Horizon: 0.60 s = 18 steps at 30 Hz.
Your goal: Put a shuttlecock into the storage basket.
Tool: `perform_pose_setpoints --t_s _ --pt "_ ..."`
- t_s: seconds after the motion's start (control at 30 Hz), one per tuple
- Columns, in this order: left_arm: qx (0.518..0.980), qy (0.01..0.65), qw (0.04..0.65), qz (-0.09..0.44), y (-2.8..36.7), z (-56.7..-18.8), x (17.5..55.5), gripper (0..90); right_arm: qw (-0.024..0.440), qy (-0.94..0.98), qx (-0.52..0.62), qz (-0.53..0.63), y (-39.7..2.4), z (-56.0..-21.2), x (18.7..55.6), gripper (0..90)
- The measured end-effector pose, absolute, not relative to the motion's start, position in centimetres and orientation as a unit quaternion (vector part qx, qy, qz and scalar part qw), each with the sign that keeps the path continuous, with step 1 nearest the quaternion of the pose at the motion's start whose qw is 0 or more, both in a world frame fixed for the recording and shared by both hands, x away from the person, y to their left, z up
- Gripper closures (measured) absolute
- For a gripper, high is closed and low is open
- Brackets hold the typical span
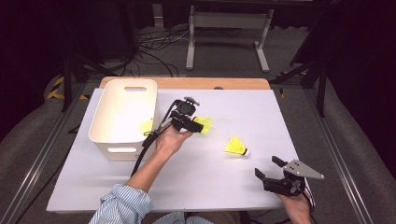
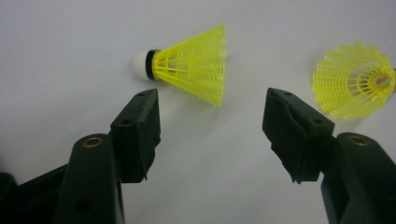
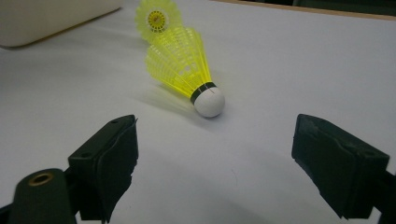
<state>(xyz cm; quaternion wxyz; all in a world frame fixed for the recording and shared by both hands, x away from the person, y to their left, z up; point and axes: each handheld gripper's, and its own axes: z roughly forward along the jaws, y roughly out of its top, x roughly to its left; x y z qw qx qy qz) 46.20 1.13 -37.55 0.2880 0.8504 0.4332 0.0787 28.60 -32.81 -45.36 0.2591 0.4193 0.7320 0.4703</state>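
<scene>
A white table (image 1: 140, 186) carries three yellow shuttlecocks and a cream basket (image 1: 122, 116) standing at its far left. In the high view the left gripper (image 1: 194, 125) is held over the shuttlecock at the table's middle (image 1: 204, 124), which lies just beyond the basket's right wall. In the left gripper view that shuttlecock at the table's middle (image 2: 191, 65) is seen lying on its side just ahead of the black jaws, which are spread wide with nothing between them; its long axis runs across the view, roughly from jaw to jaw, with the white cork pointing to the view's left and the flared skirt to the right. A second shuttlecock (image 1: 236, 146) lies well apart on the right half of the table, between the two grippers. In the right gripper view it (image 3: 187, 70) is shown on its side with the long axis running away from the camera, the cork pointing toward the jaws and the skirt opening away. The right gripper (image 1: 270, 169) is held near the table's front right corner, its jaws likewise spread wide and empty. A third shuttlecock (image 1: 146, 126) is seen at the basket's right wall; whether it touches the wall cannot be told.
</scene>
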Motion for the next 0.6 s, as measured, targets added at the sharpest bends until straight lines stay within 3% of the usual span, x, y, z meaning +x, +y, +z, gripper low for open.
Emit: perform_pose_setpoints --t_s 0.6 --pt "0.848 0.45 0.269 0.084 -0.6 -40.3 48.2 36.2 0.258 0.733 0.419 0.47 -32.8 -45.4 28.6 14.9"
